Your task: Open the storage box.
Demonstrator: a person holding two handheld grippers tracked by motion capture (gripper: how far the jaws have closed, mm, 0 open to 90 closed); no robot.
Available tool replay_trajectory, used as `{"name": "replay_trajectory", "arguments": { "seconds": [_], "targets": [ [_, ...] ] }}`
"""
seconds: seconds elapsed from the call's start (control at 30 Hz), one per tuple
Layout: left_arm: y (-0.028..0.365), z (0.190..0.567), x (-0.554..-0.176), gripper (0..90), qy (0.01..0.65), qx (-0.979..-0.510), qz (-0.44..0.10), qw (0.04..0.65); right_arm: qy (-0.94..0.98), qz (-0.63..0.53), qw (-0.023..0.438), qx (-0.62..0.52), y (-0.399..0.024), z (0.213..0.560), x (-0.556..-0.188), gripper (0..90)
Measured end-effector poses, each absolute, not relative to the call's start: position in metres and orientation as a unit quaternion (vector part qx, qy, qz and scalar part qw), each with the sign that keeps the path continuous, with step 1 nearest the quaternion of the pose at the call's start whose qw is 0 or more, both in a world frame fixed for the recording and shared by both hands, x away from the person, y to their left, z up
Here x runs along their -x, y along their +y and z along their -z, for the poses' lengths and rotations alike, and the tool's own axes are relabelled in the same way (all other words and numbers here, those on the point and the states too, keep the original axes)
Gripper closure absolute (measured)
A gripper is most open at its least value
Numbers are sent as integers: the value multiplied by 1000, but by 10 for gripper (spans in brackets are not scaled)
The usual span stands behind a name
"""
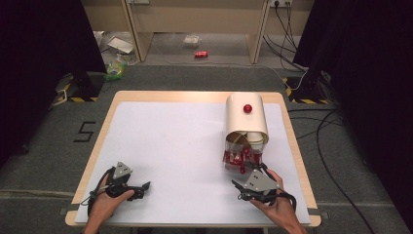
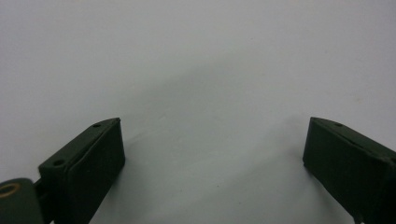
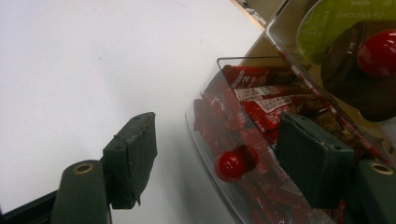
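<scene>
A cream rounded dispenser box (image 1: 246, 119) with a red knob (image 1: 248, 108) on top stands at the table's right. Its clear lower drawer (image 1: 241, 157) is pulled out toward me and holds red sachets (image 3: 261, 107). The drawer's red ball knob (image 3: 229, 165) sits on its clear front wall (image 3: 205, 126). My right gripper (image 3: 219, 158) is open, with that knob between its jaws and neither pad touching it; from above this gripper (image 1: 248, 176) sits just in front of the drawer. My left gripper (image 1: 143, 189) rests open at the front left over the bare white mat (image 2: 210, 70), nothing between its jaws.
Above the drawer is a second compartment with a green capsule lid (image 3: 336, 23) and another red knob (image 3: 380, 51). The white mat (image 1: 170, 146) covers the wooden table. Cables (image 1: 321, 146) run on the floor to the right; a red can (image 1: 200, 54) lies beyond the table.
</scene>
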State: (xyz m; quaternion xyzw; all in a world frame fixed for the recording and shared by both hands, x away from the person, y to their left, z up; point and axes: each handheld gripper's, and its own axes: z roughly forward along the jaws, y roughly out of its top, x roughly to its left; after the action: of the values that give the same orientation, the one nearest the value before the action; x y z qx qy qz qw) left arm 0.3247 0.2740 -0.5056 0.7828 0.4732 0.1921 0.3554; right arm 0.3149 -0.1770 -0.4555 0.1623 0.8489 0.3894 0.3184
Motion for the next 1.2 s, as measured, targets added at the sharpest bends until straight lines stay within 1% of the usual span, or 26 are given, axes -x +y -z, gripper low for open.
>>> {"name": "replay_trajectory", "arguments": {
  "seconds": [0.63, 1.2],
  "targets": [
    [274, 506, -325, 47, 473, -783, -192, 355, 856, -389, 302, -156, -179, 454, -303, 308],
    [274, 506, -325, 47, 473, -783, -192, 355, 863, -389, 282, -154, -183, 457, -292, 348]
  ]
}}
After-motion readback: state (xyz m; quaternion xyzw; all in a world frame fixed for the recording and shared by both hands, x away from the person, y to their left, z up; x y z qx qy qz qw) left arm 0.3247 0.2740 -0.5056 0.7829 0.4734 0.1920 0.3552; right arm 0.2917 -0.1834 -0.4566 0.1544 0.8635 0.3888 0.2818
